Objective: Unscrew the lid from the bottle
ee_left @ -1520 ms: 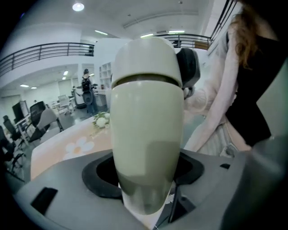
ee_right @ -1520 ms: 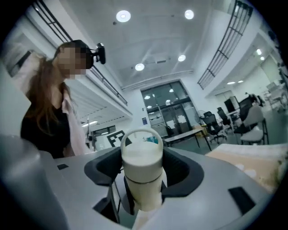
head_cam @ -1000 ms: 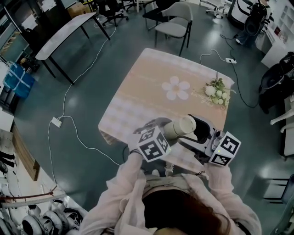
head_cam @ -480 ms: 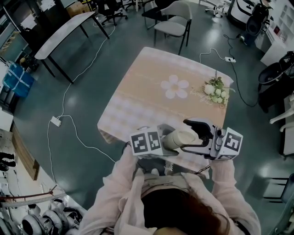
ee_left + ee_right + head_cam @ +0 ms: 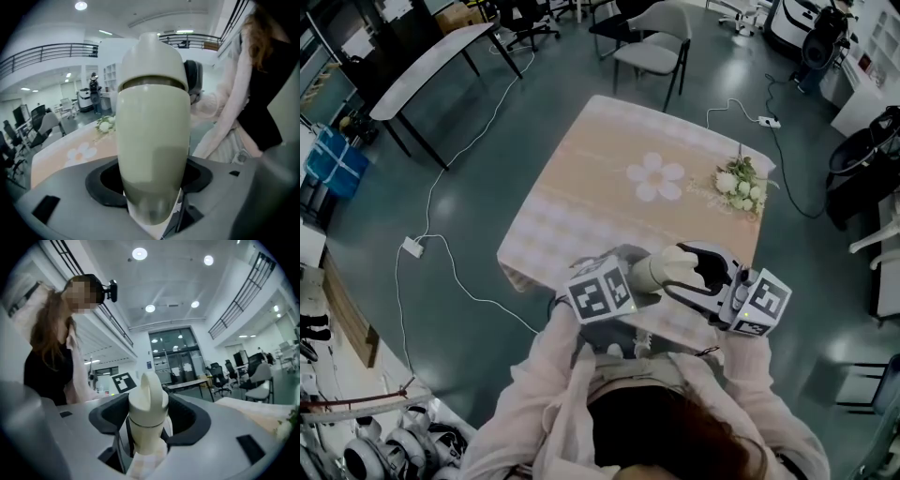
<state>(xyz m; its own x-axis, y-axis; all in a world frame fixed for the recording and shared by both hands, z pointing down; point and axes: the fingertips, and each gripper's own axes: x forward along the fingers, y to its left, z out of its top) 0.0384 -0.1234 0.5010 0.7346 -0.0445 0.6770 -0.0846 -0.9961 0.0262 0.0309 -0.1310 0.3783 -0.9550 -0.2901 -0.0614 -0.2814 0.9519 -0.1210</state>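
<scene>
1. The cream bottle (image 5: 654,272) is up off the table (image 5: 581,197), lying roughly sideways between the two grippers. From the head view it sits over the table's near edge, right in front of the person
2. The left gripper (image 5: 630,274) is clamped on the bottle's body end. In the left gripper view the body fills the whole gap between the jaws, and the lid (image 5: 150,56) sits at the far end past a thin dark seam
3. The right gripper (image 5: 696,272) comes in from the opposite side, and its jaws have just been closing with the lid end between them. In the right gripper view the cream sides meet the dark pads on both sides, so it looks like a proper grip on the lid
4. The lid is still on the bottle, and I can't see any gap at the seam
5. Both arms are in pale pink sleeves (image 5: 553,375), pulled in close to the body
6. Other stuff: the table has a peach checked cloth with a white daisy print (image 5: 656,178) in the middle. A small bunch of flowers (image 5: 742,187) lies near the far right corner, well apart from the bottle. A grey chair (image 5: 654,47) stands past the far edge
</scene>
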